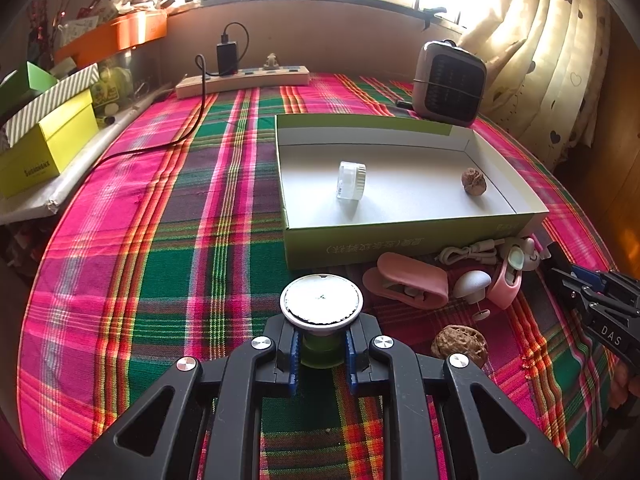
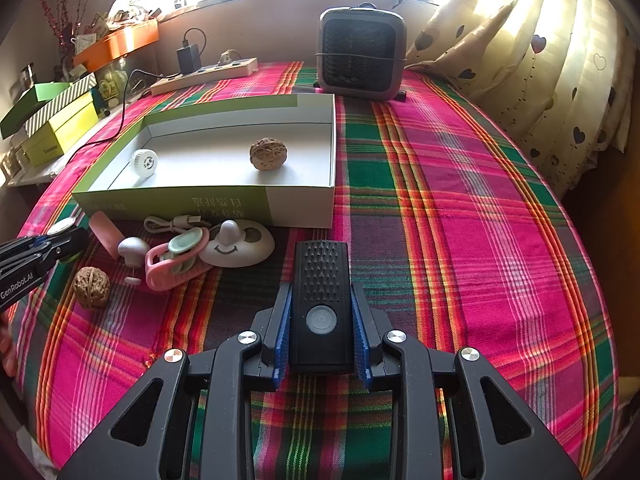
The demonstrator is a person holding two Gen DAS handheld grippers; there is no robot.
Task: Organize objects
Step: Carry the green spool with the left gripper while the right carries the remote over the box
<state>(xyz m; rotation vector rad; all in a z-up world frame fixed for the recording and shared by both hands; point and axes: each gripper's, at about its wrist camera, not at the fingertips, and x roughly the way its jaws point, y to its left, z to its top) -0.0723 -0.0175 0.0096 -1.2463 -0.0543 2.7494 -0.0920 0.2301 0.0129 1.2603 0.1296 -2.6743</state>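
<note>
In the left wrist view, we saw the left gripper [image 1: 322, 350] closed on a small green bottle [image 1: 321, 354] with a round white cap [image 1: 321, 300], its blue fingers [image 1: 294, 364] pressing the bottle's sides just under the cap. It stood over the plaid cloth of the counter [image 1: 168, 248], toward the near edge. An open green box [image 1: 400, 236] lay beyond it. Inside the box, a small clear jar [image 1: 351, 181] lay on its side toward the left and a walnut [image 1: 473, 181] sat near the right wall. In front of the box's near wall lay a pink clip [image 1: 412, 285], a white mushroom-shaped piece [image 1: 473, 285], a coiled white cable [image 1: 468, 254] and a second walnut [image 1: 460, 346]. The right gripper [image 1: 604, 308] showed at the right edge of the view. A heater [image 1: 450, 84] and a power strip [image 1: 244, 80] stood along the far edge.

In the right wrist view, we saw the right gripper [image 2: 321, 320] clamped on a black flashlight [image 2: 322, 304], fingers [image 2: 280, 332] against both its sides, over the counter [image 2: 480, 220] near the box's [image 2: 240, 204] right near corner. The jar [image 2: 143, 163] and walnut [image 2: 268, 154] lay inside the box. The left gripper [image 2: 44, 254] reached in at the left edge, beside the loose walnut [image 2: 91, 287].
</note>
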